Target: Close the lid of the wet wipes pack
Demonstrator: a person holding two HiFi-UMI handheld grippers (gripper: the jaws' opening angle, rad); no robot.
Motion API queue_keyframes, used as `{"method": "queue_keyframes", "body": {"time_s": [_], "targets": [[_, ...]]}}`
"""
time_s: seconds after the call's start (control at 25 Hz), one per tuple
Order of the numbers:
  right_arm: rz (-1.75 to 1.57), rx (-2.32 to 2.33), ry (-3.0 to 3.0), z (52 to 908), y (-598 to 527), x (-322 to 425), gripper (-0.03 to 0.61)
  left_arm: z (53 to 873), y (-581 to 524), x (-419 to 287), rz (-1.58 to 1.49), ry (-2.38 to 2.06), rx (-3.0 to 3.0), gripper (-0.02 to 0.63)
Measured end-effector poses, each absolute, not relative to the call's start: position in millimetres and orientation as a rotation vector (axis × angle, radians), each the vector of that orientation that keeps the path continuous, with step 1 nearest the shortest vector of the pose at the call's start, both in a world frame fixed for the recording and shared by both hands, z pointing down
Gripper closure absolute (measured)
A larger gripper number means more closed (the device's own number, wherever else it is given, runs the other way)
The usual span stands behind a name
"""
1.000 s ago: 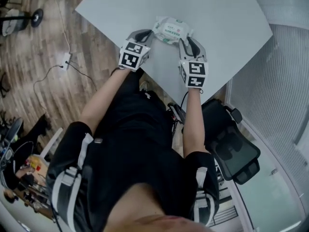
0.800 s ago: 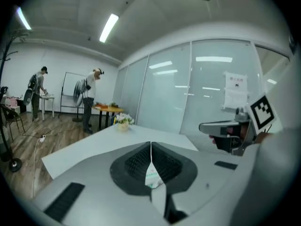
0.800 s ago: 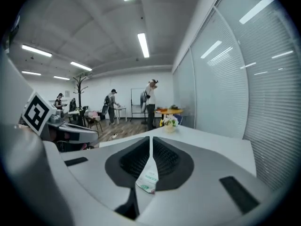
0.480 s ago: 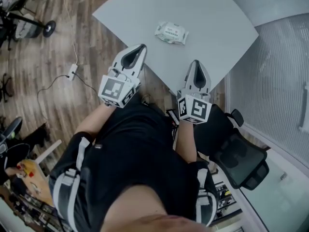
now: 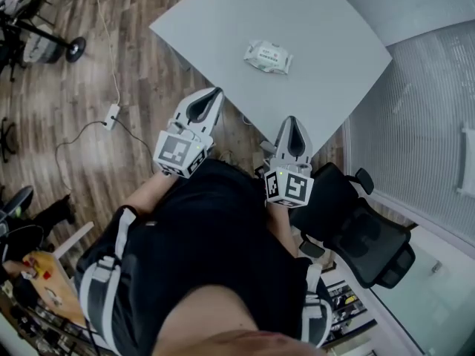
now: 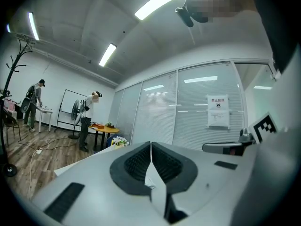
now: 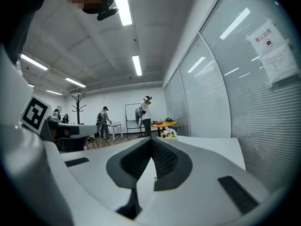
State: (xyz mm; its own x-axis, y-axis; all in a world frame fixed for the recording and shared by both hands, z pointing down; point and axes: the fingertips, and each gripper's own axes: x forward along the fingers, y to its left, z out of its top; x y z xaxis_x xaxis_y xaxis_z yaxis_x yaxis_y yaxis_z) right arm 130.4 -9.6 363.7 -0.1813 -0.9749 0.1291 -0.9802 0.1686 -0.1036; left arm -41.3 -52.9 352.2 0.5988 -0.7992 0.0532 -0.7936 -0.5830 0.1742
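Lying on table point(image 5: 326, 50), wet wipes pack point(image 5: 268, 56) (well inside edges).

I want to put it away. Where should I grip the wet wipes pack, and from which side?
Probably across its narrow width, coming from above: the wet wipes pack lies flat on the grey table with nothing beside it, so both long edges are free to pinch.

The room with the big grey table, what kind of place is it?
Most likely an office or lab workroom. There is a black office chair beside the grey table, glass partition walls with blinds, and long ceiling strip lights.
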Motion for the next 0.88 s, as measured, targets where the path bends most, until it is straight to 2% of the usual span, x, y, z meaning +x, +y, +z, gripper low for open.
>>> {"method": "queue_keyframes", "body": {"time_s": [0.88], "targets": [[0.228,2.029,-2.322,359.2,-4.6,110.3,0.557,344.5,-50.7,-64.0,-0.024,-1.312,2.659,0.586]]}}
